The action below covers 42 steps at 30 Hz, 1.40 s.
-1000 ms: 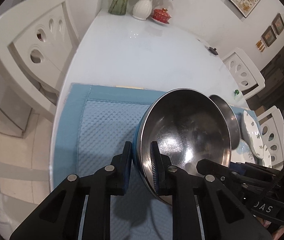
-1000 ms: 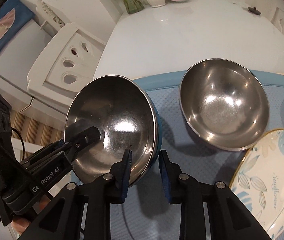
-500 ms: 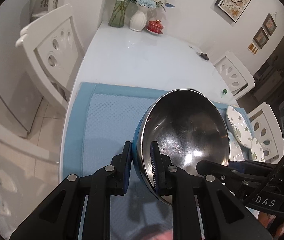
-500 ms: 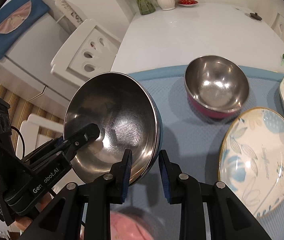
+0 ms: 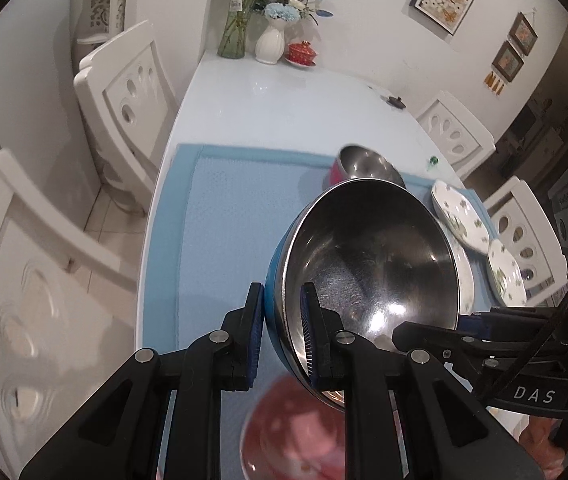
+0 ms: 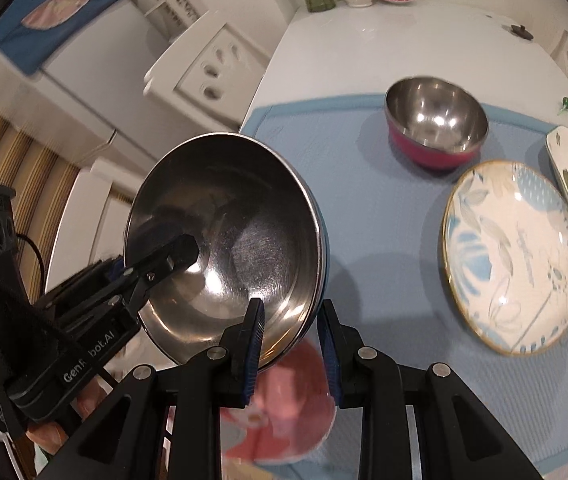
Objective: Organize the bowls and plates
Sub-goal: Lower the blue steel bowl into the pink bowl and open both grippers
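Both grippers hold one steel bowl with a blue outside [image 5: 368, 264] in the air above the blue mat. My left gripper [image 5: 281, 332] is shut on its near rim. My right gripper [image 6: 290, 340] is shut on its opposite rim, with the bowl [image 6: 227, 240] tilted. A red steel bowl [image 6: 436, 120] stands on the mat at the back; it also shows in the left wrist view [image 5: 364, 164]. A large blue-leaf plate [image 6: 512, 252] lies to its right. A pink plate [image 6: 284, 404] lies blurred under the grippers.
Two white flowered plates [image 5: 460, 216] lie at the mat's right edge. Vases and a red cup [image 5: 302, 52] stand at the table's far end. White chairs [image 5: 123, 92] stand along the left and right sides. The blue mat [image 5: 235, 208] covers the near table.
Both grippers have lifted the blue bowl well above the mat and drawn it nearer. The red bowl and plates now look smaller and farther; a pink plate has come into view below.
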Motion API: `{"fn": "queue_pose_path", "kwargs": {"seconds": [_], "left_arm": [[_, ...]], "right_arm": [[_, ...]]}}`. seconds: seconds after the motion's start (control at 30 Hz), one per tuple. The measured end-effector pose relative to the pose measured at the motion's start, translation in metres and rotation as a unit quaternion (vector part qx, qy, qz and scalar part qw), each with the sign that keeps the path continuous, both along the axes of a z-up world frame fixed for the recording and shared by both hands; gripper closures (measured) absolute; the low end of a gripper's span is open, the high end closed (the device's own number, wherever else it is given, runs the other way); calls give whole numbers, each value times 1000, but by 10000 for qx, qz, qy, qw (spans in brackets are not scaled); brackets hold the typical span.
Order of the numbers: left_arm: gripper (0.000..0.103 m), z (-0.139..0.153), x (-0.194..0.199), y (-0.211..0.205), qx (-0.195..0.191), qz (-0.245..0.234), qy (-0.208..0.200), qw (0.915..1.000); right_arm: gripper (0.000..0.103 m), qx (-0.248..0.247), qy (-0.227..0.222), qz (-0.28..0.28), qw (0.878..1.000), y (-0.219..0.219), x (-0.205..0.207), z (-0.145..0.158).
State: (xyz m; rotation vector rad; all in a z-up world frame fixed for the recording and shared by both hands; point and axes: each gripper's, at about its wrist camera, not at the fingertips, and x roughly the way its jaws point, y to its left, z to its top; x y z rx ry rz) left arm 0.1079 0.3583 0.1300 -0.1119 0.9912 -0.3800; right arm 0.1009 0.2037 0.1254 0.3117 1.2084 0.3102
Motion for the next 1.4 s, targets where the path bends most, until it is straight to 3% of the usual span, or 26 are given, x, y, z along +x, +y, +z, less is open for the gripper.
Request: {"fn": "queue_pose_path", "kwargs": {"seconds": [0.27,0.4,0.63,0.8,1.03,1.13,1.4], "left_arm": [[88,-15,-52,-9,462,-134,131,9988],[88,-21,-64,-9,506,-110,179,9985],[88,-37,-79,-7,408,-14,407,9983],[87,-56,-83,-8,435,144,805,9957],[82,-52,-84,-9,602,145,697,9956],[74,-49,-83,-6,683,168,626,9956],[73,-46,-83,6,375,257,771,9960]], "right_arm": [[77,38,629,262,9977,12,-43,-31],[77,-50,779,297,9965,16,-52,-38],[77,-126,883,225,9958,17,-58,-48],[77,-235,874,155,9958,22,-58,-52],[77,-171,925,115,9955,17,-61,-56],[77,-107,946,124,9954,13,-64,-56],[77,-7,922,49,9957,7,-68,-46]]}}
